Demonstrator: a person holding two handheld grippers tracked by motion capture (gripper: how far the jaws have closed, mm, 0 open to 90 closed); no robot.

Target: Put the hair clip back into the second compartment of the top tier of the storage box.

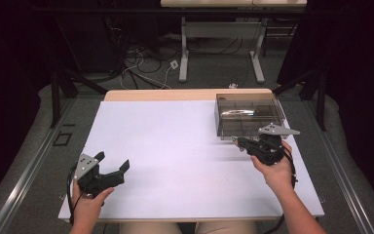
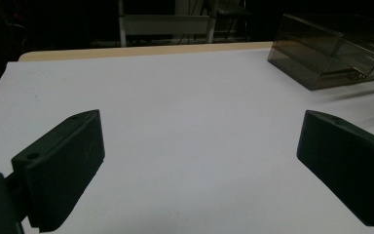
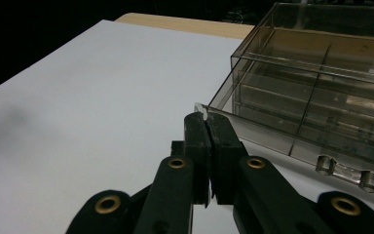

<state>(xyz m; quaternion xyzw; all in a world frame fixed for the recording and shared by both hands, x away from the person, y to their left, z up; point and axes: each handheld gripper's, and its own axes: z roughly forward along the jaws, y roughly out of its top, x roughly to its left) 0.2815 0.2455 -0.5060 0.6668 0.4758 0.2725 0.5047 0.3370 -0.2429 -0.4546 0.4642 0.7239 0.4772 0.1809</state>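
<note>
High cam is sitting above my side of the counter, looking forward and down, taking in the whole white top plus floor and desk legs beyond. Left gripper cam is riding low, just over the surface, facing across the counter toward the far edge; the clear box is showing at its upper right, well off. Right gripper cam is sitting close in, looking along its closed jaws at the near corner of the same clear box. All three are sharing that box and the white top.
</note>
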